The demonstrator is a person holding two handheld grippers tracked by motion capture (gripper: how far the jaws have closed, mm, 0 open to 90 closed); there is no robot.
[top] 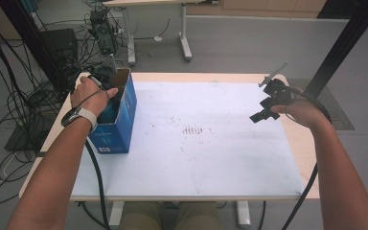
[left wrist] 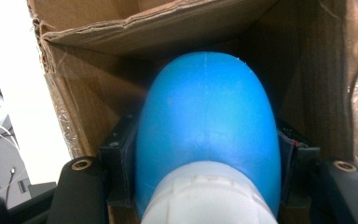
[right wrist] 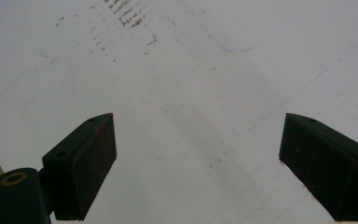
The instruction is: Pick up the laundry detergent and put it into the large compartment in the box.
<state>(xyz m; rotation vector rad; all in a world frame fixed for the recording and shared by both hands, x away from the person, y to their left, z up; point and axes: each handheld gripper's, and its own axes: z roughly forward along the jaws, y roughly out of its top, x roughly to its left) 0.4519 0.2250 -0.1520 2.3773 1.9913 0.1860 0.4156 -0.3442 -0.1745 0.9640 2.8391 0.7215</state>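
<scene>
Blue bottle (left wrist: 207,126) sits clamped in the left tool (left wrist: 207,179) — inside the box (left wrist: 98,28) (cardboard).

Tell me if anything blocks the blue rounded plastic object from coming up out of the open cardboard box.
Nothing visible does. The left gripper is shut on the blue rounded plastic object inside the blue-sided cardboard box, whose top is open; brown cardboard walls surround it closely.

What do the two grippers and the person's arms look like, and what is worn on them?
The left gripper and right gripper have black block-shaped jaws. A black cable trails from each. The left wrist wears a watch with a pale band. Both forearms are bare, without sleeves.
</scene>
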